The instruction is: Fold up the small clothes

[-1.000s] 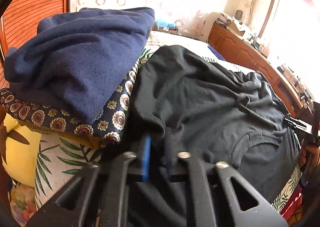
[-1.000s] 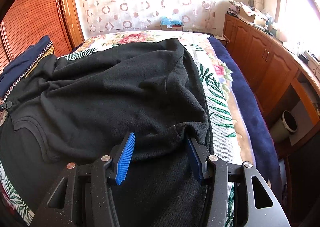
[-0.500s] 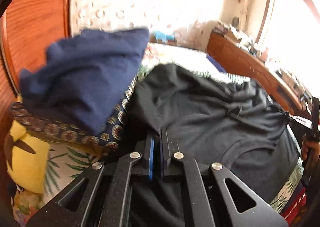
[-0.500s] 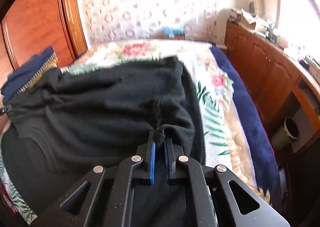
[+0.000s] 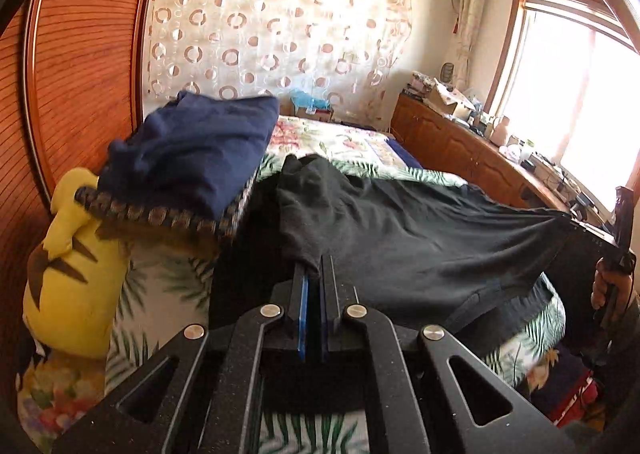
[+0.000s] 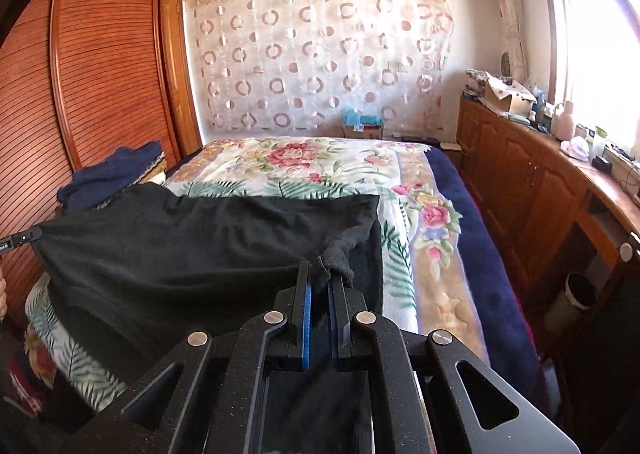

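Left tongs (image 5: 313, 274) and right tongs (image 6: 320, 274) each clamp a corner of the black garment (image 6: 192, 246), stretching it flat above the bed (image 6: 320, 162) for folding

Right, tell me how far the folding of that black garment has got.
Done: the left gripper and right gripper are each shut on an edge of the black garment, one at each side. In hand: the cloth hangs stretched between them above the floral bedspread. Left: no fold shows yet; it must be doubled over and laid flat, perhaps beside the navy pile.
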The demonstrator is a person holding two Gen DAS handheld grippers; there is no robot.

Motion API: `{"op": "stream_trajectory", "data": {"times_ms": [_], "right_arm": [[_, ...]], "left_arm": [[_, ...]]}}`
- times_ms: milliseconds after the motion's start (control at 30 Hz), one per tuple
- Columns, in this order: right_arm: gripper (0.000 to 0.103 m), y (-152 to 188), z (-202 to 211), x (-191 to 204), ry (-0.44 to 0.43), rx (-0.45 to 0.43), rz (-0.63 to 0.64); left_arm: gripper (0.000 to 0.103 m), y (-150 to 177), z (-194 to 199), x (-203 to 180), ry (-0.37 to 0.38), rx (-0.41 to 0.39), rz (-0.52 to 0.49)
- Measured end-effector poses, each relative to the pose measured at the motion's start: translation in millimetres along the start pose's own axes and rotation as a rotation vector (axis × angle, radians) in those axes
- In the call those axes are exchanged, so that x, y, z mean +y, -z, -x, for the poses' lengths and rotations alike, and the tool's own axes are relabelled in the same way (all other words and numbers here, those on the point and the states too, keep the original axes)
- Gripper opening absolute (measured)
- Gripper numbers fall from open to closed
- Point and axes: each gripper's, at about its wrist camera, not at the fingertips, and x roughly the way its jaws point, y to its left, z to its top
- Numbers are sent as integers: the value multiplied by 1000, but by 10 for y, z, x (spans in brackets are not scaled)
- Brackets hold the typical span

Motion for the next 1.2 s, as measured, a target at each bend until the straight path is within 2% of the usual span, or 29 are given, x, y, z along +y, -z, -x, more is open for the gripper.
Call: {"op": "stream_trajectory", "data": {"times_ms": [233,367,500,600,667,767,833,867,933,1067,1200], "right_arm": [[6,369,-94,-76,-2,92,-38],[6,534,-237,-46,8,150,-52],[6,510,-313,-21,26,174,-47],[12,440,-265,-40,41,166,-55],[12,397,-206,-42,46,149,-55],[13,372,-77,-6,67,127,-43],[21,366,-46,14,67,120,-36],[26,369,-36,42,69,119,-21],[45,360,-1,97,80,106,9],[52,358,45,169,59,92,23],[53,379,16,253,30,96,35]], "left_arm": [[5,414,-283,64,-51,119,26],[5,488,-332,-3,-104,133,-16],[6,463,-338,-14,-99,130,-38],[20,425,-285,26,-112,115,-38],[42,399,-243,58,-131,100,-41],[51,379,-236,109,-133,108,-45],[62,382,-247,127,-152,113,-48],[65,385,-251,134,-150,112,-47],[67,395,-271,158,-149,118,-41],[76,427,-316,178,-165,130,-40],[77,458,-374,198,-175,151,-42]]}}
